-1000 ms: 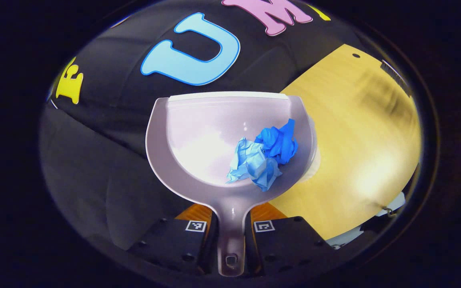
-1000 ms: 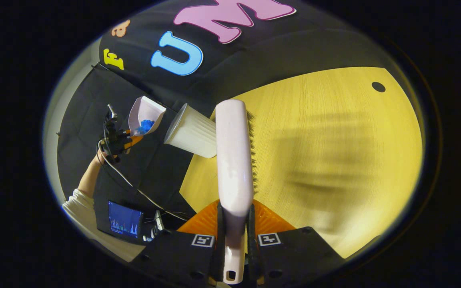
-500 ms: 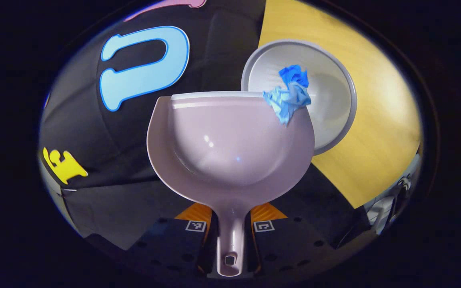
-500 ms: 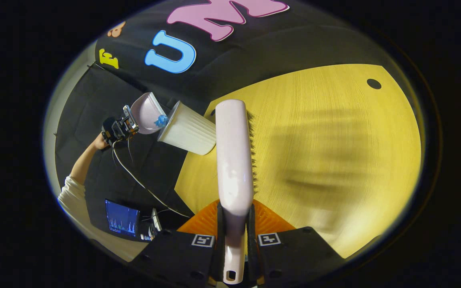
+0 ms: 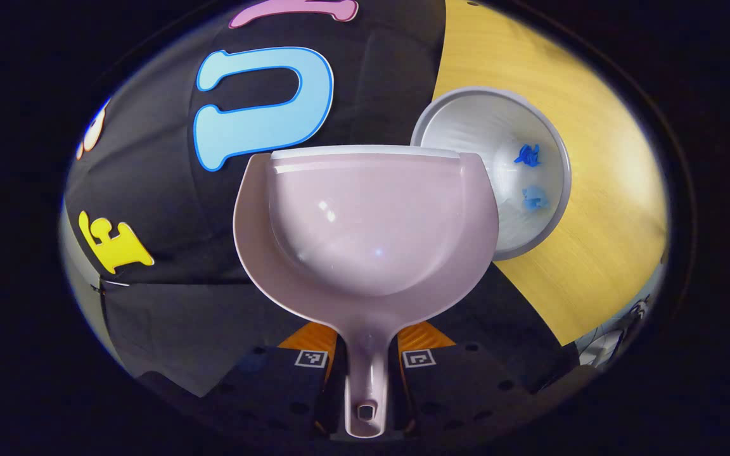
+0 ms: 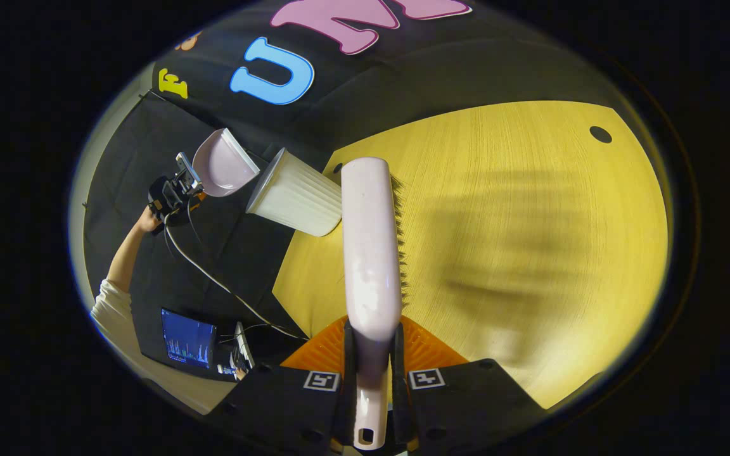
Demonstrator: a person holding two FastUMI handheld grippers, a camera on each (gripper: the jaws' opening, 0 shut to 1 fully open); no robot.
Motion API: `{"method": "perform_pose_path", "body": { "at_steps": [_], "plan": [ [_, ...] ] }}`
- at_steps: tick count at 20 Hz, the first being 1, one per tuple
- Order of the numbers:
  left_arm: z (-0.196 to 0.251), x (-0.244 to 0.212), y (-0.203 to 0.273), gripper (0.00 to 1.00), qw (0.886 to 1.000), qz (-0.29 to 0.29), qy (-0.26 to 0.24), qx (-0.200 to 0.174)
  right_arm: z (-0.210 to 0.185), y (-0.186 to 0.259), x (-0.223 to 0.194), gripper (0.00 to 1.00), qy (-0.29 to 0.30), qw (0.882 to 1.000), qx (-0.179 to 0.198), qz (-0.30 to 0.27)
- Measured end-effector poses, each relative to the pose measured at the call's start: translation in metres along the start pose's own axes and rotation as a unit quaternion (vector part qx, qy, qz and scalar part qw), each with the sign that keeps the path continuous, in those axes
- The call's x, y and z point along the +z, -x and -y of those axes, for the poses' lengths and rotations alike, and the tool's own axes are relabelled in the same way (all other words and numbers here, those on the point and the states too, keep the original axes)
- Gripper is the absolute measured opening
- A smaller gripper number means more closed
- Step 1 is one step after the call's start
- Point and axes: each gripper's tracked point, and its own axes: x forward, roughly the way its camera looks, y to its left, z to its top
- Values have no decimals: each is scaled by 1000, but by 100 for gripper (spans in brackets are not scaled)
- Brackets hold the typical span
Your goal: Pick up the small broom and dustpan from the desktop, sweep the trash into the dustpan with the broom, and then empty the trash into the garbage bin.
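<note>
The dustpan is empty: we see its pale scoop bare in the left gripper view, with no trash on it. To its right, the garbage bin stands on the desktop, and two blue paper wads lie inside it. We judge the emptying step done, so the sweeping and tipping are complete; as far as these views show, nothing of the task is left but perhaps setting the tools down.

The left gripper has both fingers pressed on the dustpan handle, with the pan mouth pointing away from the camera and its lip near the bin rim, to the left of it. In the right gripper view we see, at far left, the hand holding that gripper raised, a sleeve below it, and the pan tilted mouth toward the bin without touching it.

Further right, the right gripper has both fingers closed on the handle of the small broom. The broom points forward above the desktop, bristles turned to the right, clear of the bin.
</note>
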Motion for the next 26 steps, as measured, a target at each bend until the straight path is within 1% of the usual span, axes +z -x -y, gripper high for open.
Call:
{"method": "perform_pose_path", "body": {
  "at_steps": [2, 4, 5, 7, 9, 10, 12, 13, 15, 17, 19, 20, 21, 22, 23, 25, 26],
  "plan": [
    [-2, 1, 11, 27, 999, 11, 39, 1, -8, -2, 2, 25, 2, 1000, 4, 4],
    [-1, 1, 20, 27, 996, 24, 84, -11, -15, -4, 0, 25, 8, 1000, 5, 4],
    [0, 3, 20, 27, 993, 31, 110, -23, -20, -4, -1, 25, 13, 1000, 7, 4],
    [0, 11, 21, 27, 985, 44, 163, -47, -30, -3, -2, 25, 20, 1000, 8, 8],
    [4, 17, 22, 27, 974, 56, 208, -71, -39, -2, 1, 25, 17, 1000, 10, 15],
    [6, 25, 27, 27, 967, 60, 229, -90, -42, -3, 1, 25, 14, 1000, 7, 19],
    [24, 47, 33, 26, 954, 69, 258, -140, -39, -6, -1, 25, 7, 999, -21, 27],
    [40, 59, 36, 26, 945, 69, 271, -169, -37, -7, -3, 25, 2, 999, -38, 28],
    [83, 83, 61, 27, 928, 76, 289, -221, -31, -11, -5, 25, 4, 996, -83, 39],
    [140, 108, 89, 27, 910, 81, 301, -273, -20, -16, -14, 25, 11, 989, -141, 38],
    [193, 132, 105, 27, 885, 71, 319, -332, -13, -23, -26, 25, 1, 983, -180, 27],
    [222, 144, 108, 27, 871, 65, 328, -360, -12, -26, -31, 25, -12, 981, -190, 25],
    [246, 156, 107, 27, 861, 52, 335, -378, -9, -28, -37, 25, -31, 979, -202, 27],
    [268, 164, 106, 27, 856, 35, 337, -391, -5, -32, -43, 25, -49, 975, -215, 26],
    [284, 178, 101, 27, 853, 21, 336, -398, 2, -35, -52, 26, -60, 970, -235, 15],
    [296, 190, 98, 28, 852, -6, 330, -407, 17, -43, -69, 26, -64, 960, -274, -11],
    [293, 191, 99, 27, 847, -14, 331, -416, 14, -47, -71, 26, -66, 955, -288, -23]
  ]
}}
